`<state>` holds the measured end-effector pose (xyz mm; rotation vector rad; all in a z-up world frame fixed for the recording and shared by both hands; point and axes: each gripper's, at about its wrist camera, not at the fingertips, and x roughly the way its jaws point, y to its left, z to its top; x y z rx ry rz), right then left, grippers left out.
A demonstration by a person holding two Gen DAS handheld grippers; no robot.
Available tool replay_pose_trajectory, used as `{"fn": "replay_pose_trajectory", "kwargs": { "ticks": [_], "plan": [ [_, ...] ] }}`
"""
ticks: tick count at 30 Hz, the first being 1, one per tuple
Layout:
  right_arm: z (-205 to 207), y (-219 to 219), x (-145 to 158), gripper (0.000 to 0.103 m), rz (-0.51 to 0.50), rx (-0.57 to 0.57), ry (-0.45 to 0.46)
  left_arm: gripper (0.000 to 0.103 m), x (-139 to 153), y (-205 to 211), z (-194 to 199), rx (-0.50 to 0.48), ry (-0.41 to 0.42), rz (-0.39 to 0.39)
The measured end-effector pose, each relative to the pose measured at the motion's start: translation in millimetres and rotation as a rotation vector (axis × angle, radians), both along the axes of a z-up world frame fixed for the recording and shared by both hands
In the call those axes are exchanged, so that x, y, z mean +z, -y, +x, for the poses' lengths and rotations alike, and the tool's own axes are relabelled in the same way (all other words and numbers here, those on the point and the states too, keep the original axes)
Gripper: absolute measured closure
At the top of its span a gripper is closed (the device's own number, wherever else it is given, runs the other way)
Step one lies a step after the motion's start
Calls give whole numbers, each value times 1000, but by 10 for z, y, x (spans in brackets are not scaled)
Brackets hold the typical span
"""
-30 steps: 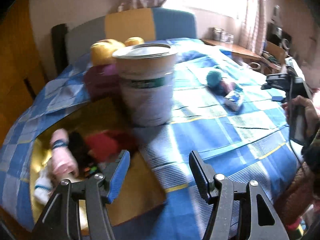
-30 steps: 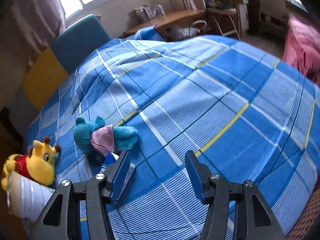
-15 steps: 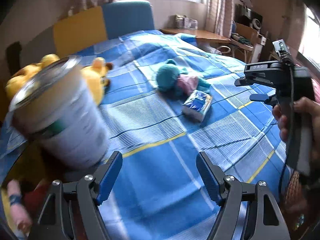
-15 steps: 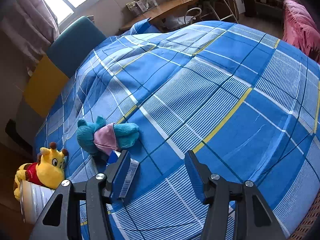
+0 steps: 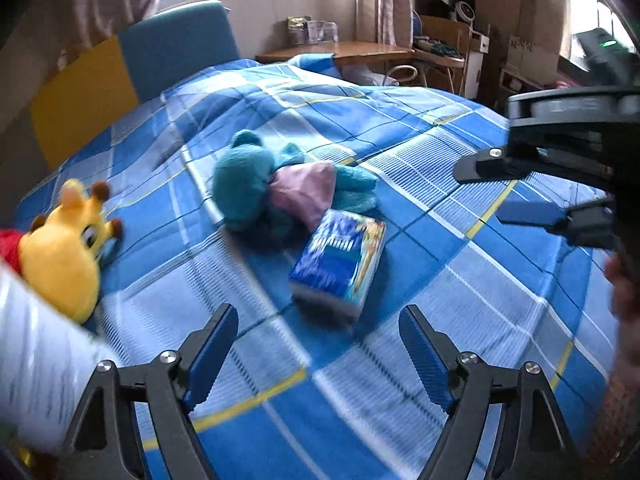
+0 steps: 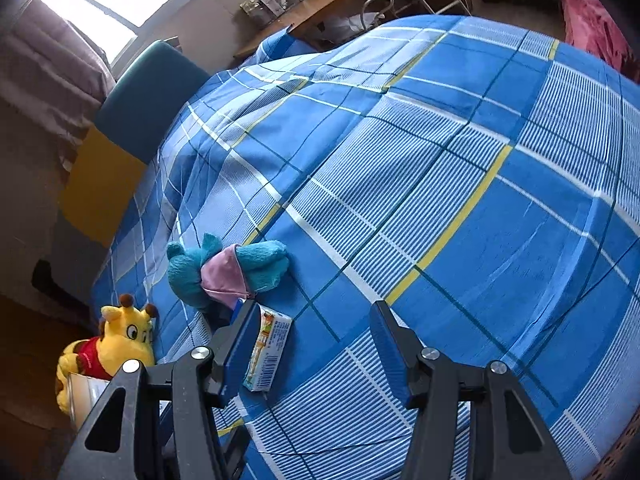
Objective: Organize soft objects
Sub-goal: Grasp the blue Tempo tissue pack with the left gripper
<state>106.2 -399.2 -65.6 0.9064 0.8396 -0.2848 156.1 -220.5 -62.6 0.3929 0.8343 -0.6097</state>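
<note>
My left gripper (image 5: 318,336) has just been opening its jaws; they stand wide apart with nothing between them, just before the blue tissue pack (image 5: 339,261), which lies on the checked bedspread (image 5: 460,272) against the teal plush toy (image 5: 256,180). My right gripper (image 6: 310,338) hangs half open and empty. I judge this as the approach to a pick: next I must lower and centre over the pack, then close.

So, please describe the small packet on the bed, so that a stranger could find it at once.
On the blue checked bedspread, look near the turquoise plush toy with the pink cloth. The packet lies just in front of it. Unlike the plush toys, it is a flat rectangular pack, blue and printed.
</note>
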Motion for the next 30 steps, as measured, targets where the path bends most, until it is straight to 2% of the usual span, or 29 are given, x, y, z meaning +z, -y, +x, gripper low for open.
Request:
{"fn": "replay_pose_trajectory", "kwargs": {
  "ticks": [5, 9, 10, 12, 15, 17, 20, 27, 30],
  "plan": [
    [-11, 7, 12, 46, 20, 0, 23, 17, -143, 250, 279, -3, -19, 14],
    [21, -20, -18, 46, 40, 24, 19, 17, -260, 337, 494, 30, -50, -7],
    [27, -26, -22, 46, 42, 28, 18, 20, -284, 346, 526, 33, -66, -15],
    [28, -24, -26, 46, 42, 25, 18, 43, -357, 356, 561, 29, -119, -35],
    [25, -10, -29, 46, 32, 13, 15, 44, -369, 334, 456, 29, -102, -41],
    [31, -11, -40, 46, 28, 18, 7, 45, -341, 253, 351, 31, -107, -53],
    [46, -19, -53, 46, 25, 26, -2, 45, -292, 9, 184, 83, -114, -62],
    [107, -99, -105, 46, 29, 86, -39, 45, -208, -757, -334, 285, -72, -31],
    [136, -150, -102, 46, 13, 112, -47, 45, -251, -1019, -541, 342, -55, -10]
  ]
}}
